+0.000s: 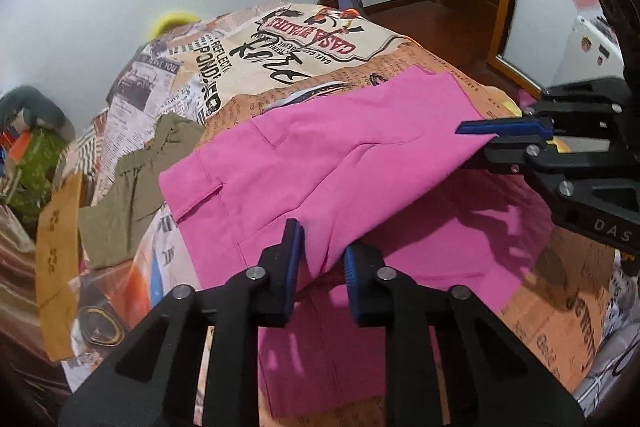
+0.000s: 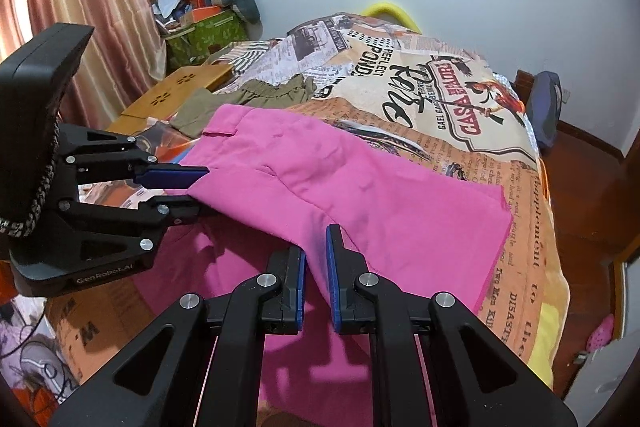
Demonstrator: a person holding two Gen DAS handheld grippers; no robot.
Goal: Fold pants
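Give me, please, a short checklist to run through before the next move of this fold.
1. Right gripper grips the pink pants: ok, its fingers are closed on the lifted edge.
2. Left gripper grips the same edge: ok, the cloth sits between its fingers and hangs from them.
3. Lifted layer is clear of the layer below: ok, there is a shadowed gap beneath it.
4. Lifted layer is smooth: not ok, creases run across it.
5. Olive garment is clear of the pants: cannot tell, it lies close beside the far end.
6. Bedspread beyond the pants is free: ok.
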